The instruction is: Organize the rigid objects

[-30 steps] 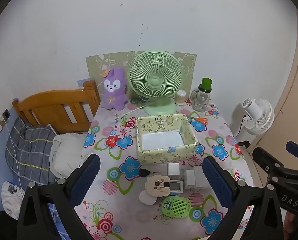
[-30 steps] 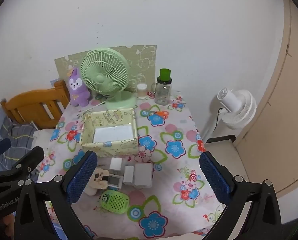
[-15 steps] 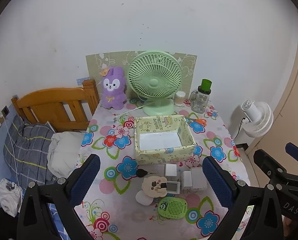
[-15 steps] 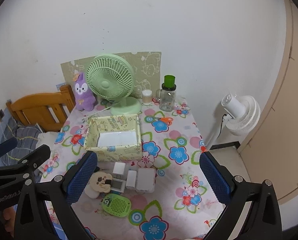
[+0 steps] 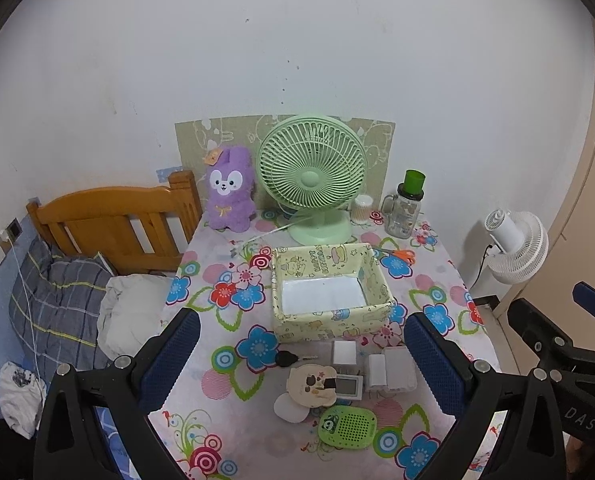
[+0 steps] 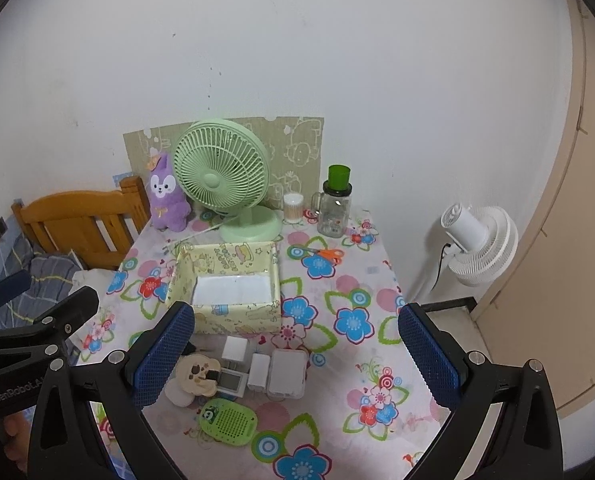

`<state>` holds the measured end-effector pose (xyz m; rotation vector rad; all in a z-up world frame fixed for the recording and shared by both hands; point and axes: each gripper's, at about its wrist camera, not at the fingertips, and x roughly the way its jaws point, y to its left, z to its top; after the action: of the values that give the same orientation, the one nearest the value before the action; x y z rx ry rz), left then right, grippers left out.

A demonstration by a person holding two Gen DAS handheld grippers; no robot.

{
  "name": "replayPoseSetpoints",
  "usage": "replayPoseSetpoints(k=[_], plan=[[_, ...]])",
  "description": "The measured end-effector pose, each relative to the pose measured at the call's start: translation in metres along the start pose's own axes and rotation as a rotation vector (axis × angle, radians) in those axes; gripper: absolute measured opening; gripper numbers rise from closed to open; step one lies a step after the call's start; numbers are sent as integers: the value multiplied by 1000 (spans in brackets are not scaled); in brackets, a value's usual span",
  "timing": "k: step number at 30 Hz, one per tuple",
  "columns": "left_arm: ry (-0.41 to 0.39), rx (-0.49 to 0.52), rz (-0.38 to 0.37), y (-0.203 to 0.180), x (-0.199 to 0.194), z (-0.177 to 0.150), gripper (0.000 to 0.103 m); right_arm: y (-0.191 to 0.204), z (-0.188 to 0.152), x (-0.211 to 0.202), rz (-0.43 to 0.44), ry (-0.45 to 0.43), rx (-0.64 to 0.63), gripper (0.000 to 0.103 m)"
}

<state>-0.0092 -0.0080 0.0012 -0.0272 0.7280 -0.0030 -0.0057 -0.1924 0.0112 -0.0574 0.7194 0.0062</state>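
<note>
Looking through the left wrist view, you get the bed (image 5: 69, 280) at frame left; the right wrist view shows more of the white fan (image 6: 481, 244) instead. Both the left gripper (image 5: 301, 364) and right gripper (image 6: 295, 354) hover with fingers spread wide, holding nothing. The yellow patterned box (image 5: 329, 324) mid-surface holds only a white liner. Chargers (image 6: 257, 372), key (image 5: 287, 359) and green speaker (image 6: 227, 420) sit clustered just below it.

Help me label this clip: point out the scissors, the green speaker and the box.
scissors (image 6: 324, 255), right wrist view, on the orange handles.
green speaker (image 5: 347, 427), left wrist view, on the dotted grille.
box (image 5: 332, 326), left wrist view, on the near outer wall.
</note>
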Motion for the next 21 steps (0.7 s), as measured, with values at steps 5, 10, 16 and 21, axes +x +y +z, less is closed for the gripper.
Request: replayPoseSetpoints(k=[5,10,16,21], plan=[[19,-10,-5,1,4,-1,103,1,-1,1,-1,5,-6,103],[17,-9,8,1,3,-1,103,2,-1,1,-3,-4,-14,103],[20,-15,19,3,4,-1,103,7,-2,2,3,-12,-39,103],[22,-24,27,7,5,-1,103,10,-1,5,19,-5,-35,103]])
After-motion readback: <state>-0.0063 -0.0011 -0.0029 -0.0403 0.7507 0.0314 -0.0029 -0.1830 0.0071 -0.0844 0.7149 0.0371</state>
